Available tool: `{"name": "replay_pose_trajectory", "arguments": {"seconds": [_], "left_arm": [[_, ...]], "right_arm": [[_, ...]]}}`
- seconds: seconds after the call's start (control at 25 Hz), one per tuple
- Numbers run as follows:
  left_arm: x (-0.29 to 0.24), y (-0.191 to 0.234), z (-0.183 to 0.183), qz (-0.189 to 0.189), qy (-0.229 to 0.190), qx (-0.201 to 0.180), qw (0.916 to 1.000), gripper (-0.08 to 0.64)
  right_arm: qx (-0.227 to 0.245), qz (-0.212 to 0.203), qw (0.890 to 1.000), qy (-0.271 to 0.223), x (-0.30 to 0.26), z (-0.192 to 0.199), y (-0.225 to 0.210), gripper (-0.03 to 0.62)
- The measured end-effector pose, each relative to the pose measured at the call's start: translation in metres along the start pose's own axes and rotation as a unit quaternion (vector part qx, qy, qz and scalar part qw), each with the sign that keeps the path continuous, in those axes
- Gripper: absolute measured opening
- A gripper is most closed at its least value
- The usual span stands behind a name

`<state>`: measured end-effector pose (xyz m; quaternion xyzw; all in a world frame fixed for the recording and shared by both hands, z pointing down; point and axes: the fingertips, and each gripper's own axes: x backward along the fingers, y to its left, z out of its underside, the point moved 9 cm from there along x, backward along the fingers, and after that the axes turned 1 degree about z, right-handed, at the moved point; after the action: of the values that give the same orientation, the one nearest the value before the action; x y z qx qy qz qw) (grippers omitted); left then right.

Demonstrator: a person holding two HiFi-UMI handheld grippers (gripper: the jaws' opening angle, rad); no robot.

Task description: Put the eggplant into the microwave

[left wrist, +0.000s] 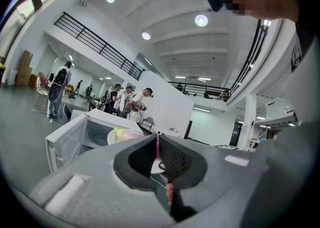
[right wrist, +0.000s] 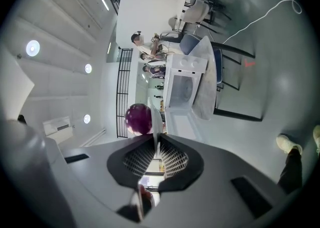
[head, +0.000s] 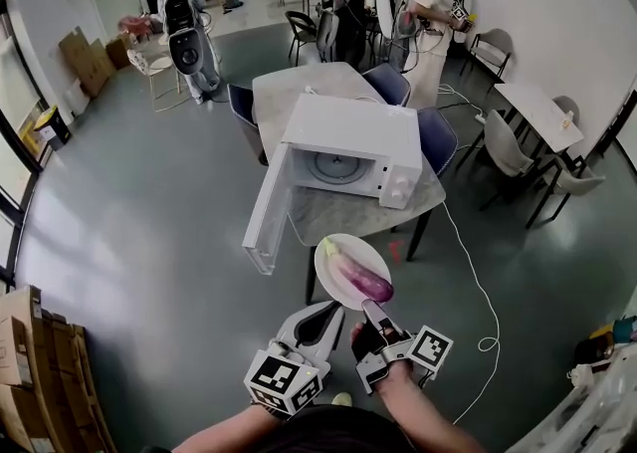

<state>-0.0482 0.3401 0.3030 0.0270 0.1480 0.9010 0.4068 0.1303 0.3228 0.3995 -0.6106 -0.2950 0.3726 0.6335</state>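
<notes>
A purple eggplant with a pale green stem lies on a white plate, held in the air just in front of the table. My left gripper is shut on the plate's near rim; to its right my right gripper is shut on the same rim. In the left gripper view the jaws pinch the thin rim, with the plate and the stem end beyond. From the right gripper the eggplant shows round and purple. The white microwave stands on the table, its door swung wide open.
The grey table has dark chairs behind and to the right. A white cable runs over the floor on the right. Cardboard boxes stack at the lower left. Several people stand far behind.
</notes>
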Motion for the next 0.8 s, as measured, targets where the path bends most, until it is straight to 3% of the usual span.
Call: {"name": "replay_pose_trajectory", "arguments": {"seconds": [0.52, 0.8], "left_arm": [[-0.059, 0.120, -0.043, 0.058, 0.004, -0.002, 0.9983, 0.023], [-0.083, 0.149, -0.052, 0.077, 0.007, 0.007, 0.9970, 0.023]], "right_arm": [[-0.004, 0.017, 0.999, -0.048, -0.117, -0.010, 0.006, 0.034], [-0.022, 0.026, 0.997, -0.069, -0.143, -0.022, 0.001, 0.034]]}}
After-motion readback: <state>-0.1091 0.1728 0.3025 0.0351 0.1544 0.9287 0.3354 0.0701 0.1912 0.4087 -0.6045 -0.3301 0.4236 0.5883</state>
